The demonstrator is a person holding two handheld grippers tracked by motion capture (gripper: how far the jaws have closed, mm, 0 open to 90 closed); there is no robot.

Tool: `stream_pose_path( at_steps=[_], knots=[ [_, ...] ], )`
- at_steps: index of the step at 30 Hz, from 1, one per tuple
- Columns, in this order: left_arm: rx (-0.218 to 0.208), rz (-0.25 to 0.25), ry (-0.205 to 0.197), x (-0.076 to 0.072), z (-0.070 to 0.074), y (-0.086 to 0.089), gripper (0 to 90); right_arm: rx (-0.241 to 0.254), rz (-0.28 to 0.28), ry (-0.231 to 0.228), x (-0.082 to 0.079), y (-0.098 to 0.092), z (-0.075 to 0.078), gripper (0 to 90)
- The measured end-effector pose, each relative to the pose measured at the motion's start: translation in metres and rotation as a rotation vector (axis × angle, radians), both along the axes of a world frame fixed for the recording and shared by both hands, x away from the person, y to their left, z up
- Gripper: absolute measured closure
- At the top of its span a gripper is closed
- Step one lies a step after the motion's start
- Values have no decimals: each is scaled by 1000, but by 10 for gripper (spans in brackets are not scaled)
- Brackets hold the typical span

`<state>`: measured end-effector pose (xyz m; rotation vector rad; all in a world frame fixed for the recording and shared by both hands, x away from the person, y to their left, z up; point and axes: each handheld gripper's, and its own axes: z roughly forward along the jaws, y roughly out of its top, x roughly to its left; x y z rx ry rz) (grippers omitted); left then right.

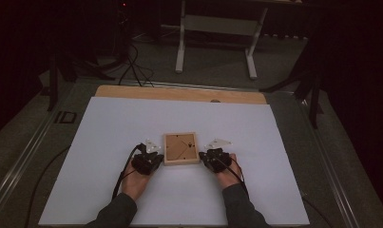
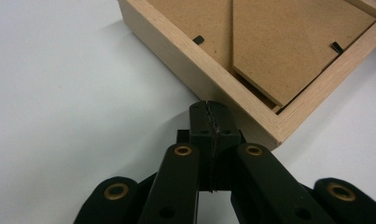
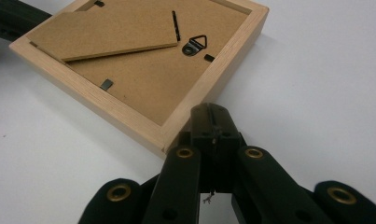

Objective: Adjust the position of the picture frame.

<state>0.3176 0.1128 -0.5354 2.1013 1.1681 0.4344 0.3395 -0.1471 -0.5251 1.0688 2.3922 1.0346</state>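
Small square picture frame of pale wood [image 1: 181, 148], lying face down at the middle of the high view, on the white board [image 1: 132, 118] that covers the table. Brown fibreboard backing [image 3: 143, 88] faces up; a folding easel leg of the same board [image 3: 106, 35] lies across it, raised slightly at its free edge. Small metal hanging loop [image 3: 196, 45] and little black turn-tabs [image 3: 107, 84] sit near the rim.

Left gripper [image 1: 150, 156] sits just beside the frame's left edge, right gripper [image 1: 209, 155] just beside its right edge, a hand behind each. In the left gripper view the black jaws are pressed together with nothing between them, tips at the frame's near corner [image 2: 274, 130]. The right gripper view shows the same: jaws closed and empty, tips by a corner [image 3: 169, 135]. Whether the tips actually touch the wood I cannot tell.

Handling, as I judge it: light, stiff, smooth-sided, so likely to slide on the board if nudged from one side only. There may be glass underneath, so treat it as fragile. Best hold is across the wooden rim, mid-side, or squeezing from opposite edges. Avoid the thin easel leg and tabs, which would flex or pop.
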Motion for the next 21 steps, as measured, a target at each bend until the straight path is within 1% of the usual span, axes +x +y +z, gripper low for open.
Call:
stream_pose_path(
  at_steps=[7,10,18,21],
  knots=[
    [-13,33,4,4,0,6,897,3,13,2,-1,5,0,898],
    [-10,39,5,4,0,6,897,3,18,0,-1,7,0,897],
    [-11,39,4,4,0,6,897,11,17,2,-1,6,-1,897],
    [-15,31,8,5,0,8,896,14,16,3,0,6,-1,897]
  ],
)
